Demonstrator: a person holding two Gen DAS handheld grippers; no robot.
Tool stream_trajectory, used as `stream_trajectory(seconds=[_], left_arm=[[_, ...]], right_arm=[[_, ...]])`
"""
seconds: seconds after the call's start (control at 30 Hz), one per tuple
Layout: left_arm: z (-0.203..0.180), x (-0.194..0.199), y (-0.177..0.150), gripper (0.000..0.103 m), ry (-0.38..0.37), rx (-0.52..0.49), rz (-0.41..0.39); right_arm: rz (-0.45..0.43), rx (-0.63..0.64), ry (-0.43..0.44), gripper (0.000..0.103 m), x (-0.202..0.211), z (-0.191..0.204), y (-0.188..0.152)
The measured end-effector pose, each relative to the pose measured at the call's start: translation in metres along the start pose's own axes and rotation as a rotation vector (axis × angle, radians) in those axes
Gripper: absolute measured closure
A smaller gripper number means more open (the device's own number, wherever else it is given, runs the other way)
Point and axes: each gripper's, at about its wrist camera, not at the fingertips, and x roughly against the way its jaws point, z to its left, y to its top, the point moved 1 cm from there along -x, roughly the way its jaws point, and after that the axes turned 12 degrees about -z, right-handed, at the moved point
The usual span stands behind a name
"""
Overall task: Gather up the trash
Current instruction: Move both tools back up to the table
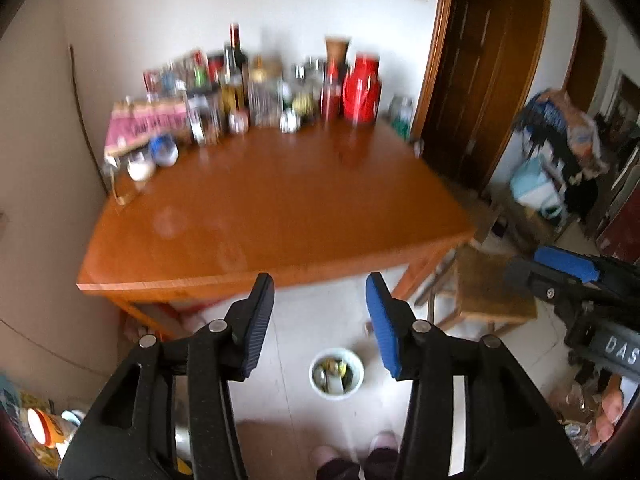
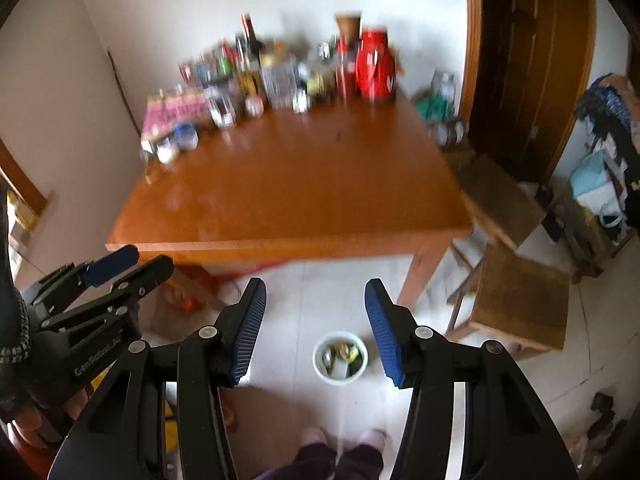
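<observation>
A small white trash bin [image 1: 337,374] stands on the tiled floor in front of the table, holding several pieces of trash; it also shows in the right wrist view [image 2: 340,357]. My left gripper [image 1: 320,292] is open and empty, held above the floor near the table's front edge. My right gripper [image 2: 316,296] is open and empty, held above the bin. The right gripper shows at the right edge of the left wrist view [image 1: 560,272]. The left gripper shows at the left of the right wrist view [image 2: 132,266].
An orange wooden table [image 1: 280,216] has bottles, jars and a red thermos [image 1: 362,90] along its far edge. A wooden stool [image 1: 488,288] stands right of the table. A dark door [image 1: 488,60] and a cluttered rack [image 1: 560,152] are at the right.
</observation>
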Motion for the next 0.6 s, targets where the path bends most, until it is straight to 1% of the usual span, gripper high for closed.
stream_trajectory(seconds=[0.13,0.2,0.27,0.3,0.33,0.43,0.47,0.5,0.53,0.57,0.6], left_arm=[[0.009,0.037,0.026,0.054,-0.012,0.000,-0.102],[0.015,0.051,0.034,0.050,-0.017,0.010,-0.143],[0.021,0.062,0.040,0.050,-0.030,0.026,-0.178],[0.025,0.068,0.044,0.048,-0.034,0.034,-0.195],[0.028,0.071,0.047,0.047,-0.034,0.038,-0.206],[0.040,0.075,0.059,0.038,-0.010,0.047,-0.241],[0.042,0.076,0.060,0.032,-0.003,0.051,-0.247],[0.044,0.075,0.062,0.025,-0.001,0.057,-0.250],[0.047,0.074,0.065,0.022,-0.004,0.063,-0.251],[0.050,0.071,0.068,0.014,-0.020,0.078,-0.253],[0.053,0.068,0.071,0.010,-0.025,0.090,-0.257]], right_arm=[[-0.118,0.016,-0.016,0.055,0.033,0.017,0.022],[-0.182,0.018,-0.024,0.055,0.046,0.022,0.033],[-0.235,0.024,-0.028,0.053,0.055,0.028,0.040],[-0.255,0.027,-0.030,0.049,0.059,0.030,0.044],[-0.282,0.031,-0.033,0.042,0.063,0.033,0.046],[-0.348,0.044,-0.038,0.030,0.071,0.039,0.056],[-0.359,0.050,-0.037,0.027,0.072,0.041,0.060],[-0.371,0.060,-0.038,0.022,0.071,0.043,0.064],[-0.380,0.067,-0.039,0.019,0.071,0.044,0.067],[-0.388,0.075,-0.039,0.017,0.066,0.046,0.071],[-0.391,0.078,-0.037,0.014,0.065,0.046,0.074]])
